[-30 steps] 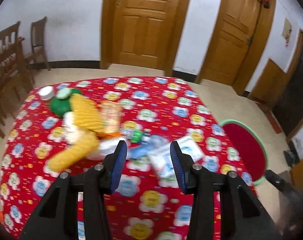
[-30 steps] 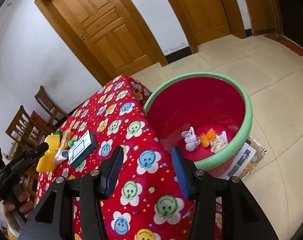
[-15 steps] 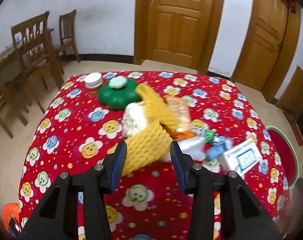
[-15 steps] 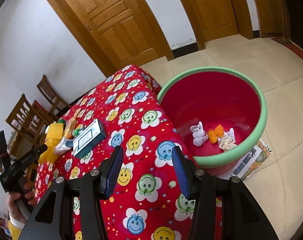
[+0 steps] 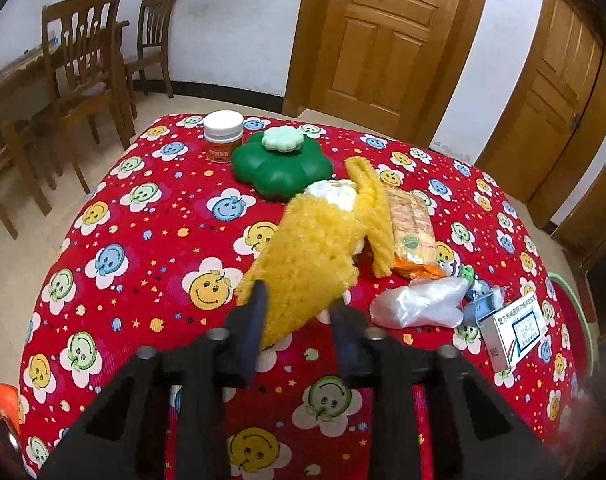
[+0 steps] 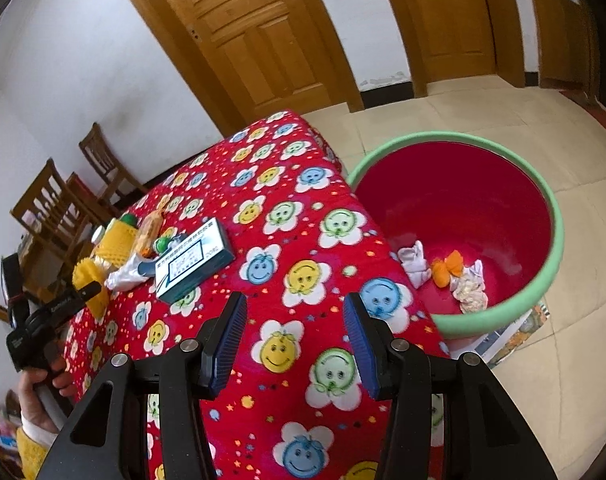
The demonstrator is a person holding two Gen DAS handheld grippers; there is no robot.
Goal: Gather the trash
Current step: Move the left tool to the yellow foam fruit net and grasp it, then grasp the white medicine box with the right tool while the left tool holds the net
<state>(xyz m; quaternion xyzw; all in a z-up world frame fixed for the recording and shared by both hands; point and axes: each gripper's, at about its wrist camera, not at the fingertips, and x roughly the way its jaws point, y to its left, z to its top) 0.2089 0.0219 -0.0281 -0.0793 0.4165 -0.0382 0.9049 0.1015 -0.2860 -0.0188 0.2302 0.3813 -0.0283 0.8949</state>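
Yellow foam net (image 5: 311, 256): knobbly mesh (crumpled); left gripper (image 5: 299, 316) straddling it.

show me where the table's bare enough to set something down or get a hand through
Bare cloth lies left of the yellow foam net, up to the white-lidded jar, and along the near edge under the right gripper, between the medicine box and the red bin. It is crowded from the green flower box through the biscuit pack to the plastic bag, where items touch.
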